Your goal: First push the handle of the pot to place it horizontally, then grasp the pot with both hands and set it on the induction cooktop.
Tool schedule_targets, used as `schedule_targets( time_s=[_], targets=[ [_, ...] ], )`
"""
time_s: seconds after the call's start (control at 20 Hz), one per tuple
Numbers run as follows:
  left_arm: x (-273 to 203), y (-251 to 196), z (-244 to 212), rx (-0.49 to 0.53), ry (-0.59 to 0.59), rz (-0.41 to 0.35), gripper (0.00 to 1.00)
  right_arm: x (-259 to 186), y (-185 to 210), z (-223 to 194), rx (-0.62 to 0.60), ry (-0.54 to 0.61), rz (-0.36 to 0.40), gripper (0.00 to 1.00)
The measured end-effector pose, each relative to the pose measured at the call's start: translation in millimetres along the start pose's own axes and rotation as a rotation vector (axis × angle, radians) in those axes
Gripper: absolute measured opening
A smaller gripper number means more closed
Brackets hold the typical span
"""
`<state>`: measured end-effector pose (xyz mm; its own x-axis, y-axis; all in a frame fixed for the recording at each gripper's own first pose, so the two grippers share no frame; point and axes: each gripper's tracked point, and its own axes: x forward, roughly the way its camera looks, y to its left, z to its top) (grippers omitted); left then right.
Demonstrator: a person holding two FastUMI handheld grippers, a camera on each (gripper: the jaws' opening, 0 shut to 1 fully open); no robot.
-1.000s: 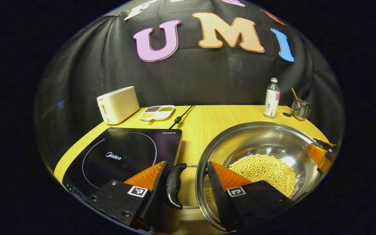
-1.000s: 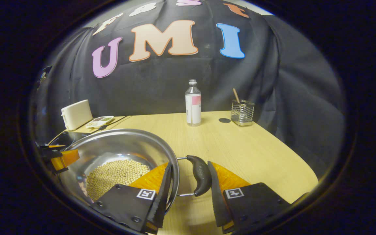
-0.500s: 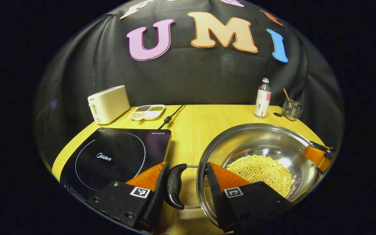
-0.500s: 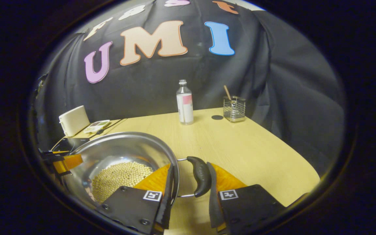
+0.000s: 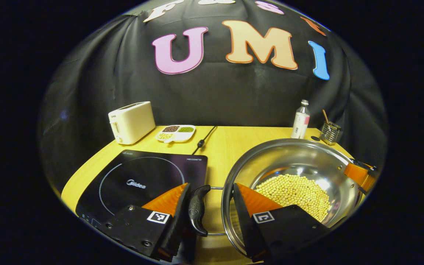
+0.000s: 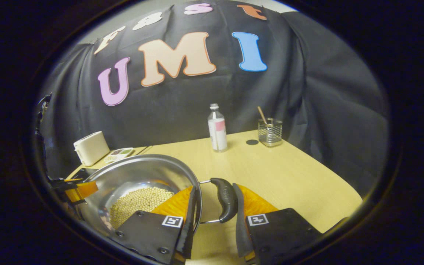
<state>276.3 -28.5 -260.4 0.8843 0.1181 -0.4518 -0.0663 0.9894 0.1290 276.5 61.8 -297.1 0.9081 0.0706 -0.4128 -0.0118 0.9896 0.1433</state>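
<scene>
A steel pot (image 5: 293, 162) holding soybeans (image 5: 294, 191) is gripped from both sides. My left gripper (image 5: 210, 206) is shut across its black left handle (image 5: 196, 209) and rim, one finger outside the handle and the other inside the pot. My right gripper (image 6: 214, 206) clamps the right handle (image 6: 226, 198) and the rim of the pot (image 6: 138, 165) the same way. The black induction cooktop (image 5: 142, 180) lies just left of the pot. Across the pot, each view shows the other gripper, the right gripper (image 5: 359, 175) and the left gripper (image 6: 76, 187).
A cream toaster (image 5: 131, 121) and a divided bean dish (image 5: 175, 133) stand at the back left, with a black cable (image 5: 204, 138) beside them. A bottle (image 6: 217, 129), a wire holder (image 6: 269, 132) and a dark disc (image 6: 251, 142) stand at the back right of the wooden table (image 6: 289, 176).
The pot keeps its place between both pairs of fingers while the table's far edge, the toaster and the bottle have slid lower in both views. Both grippers stay shut.
</scene>
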Motion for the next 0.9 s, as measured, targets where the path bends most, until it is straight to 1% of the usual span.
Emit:
schedule_targets(
  time_s=[0.05,0.1,0.15,0.2,0.25,0.45,0.6,0.7,0.75,0.8,0.9],
  targets=[
    [-4,12,6,-0.010,-0.012,0.016,0.70,-2,12,5,-0.004,-0.008,0.015,0.43],
    [-8,25,12,-0.017,-0.027,0.032,0.67,-3,26,11,-0.011,-0.014,0.031,0.43],
    [-13,37,16,-0.021,-0.039,0.046,0.69,-4,39,16,-0.017,-0.020,0.047,0.49],
    [-18,51,19,-0.023,-0.044,0.061,0.67,-5,54,20,-0.022,-0.023,0.064,0.49],
    [-21,66,21,-0.027,-0.048,0.078,0.67,-5,70,23,-0.031,-0.022,0.082,0.43],
    [-35,128,26,-0.066,-0.060,0.158,0.67,-2,138,27,-0.065,-0.021,0.167,0.43],
    [-45,174,23,-0.079,-0.068,0.237,0.67,2,188,21,-0.083,0.005,0.239,0.43],
    [-50,197,20,-0.086,-0.064,0.273,0.66,3,215,17,-0.103,0.017,0.273,0.43],
    [-50,205,17,-0.093,-0.061,0.280,0.68,3,225,13,-0.108,0.022,0.279,0.43],
    [-48,213,17,-0.094,-0.055,0.275,0.66,3,232,11,-0.111,0.027,0.276,0.43],
    [-39,225,20,-0.077,-0.045,0.244,0.66,1,243,9,-0.116,0.027,0.241,0.42]
  ],
)
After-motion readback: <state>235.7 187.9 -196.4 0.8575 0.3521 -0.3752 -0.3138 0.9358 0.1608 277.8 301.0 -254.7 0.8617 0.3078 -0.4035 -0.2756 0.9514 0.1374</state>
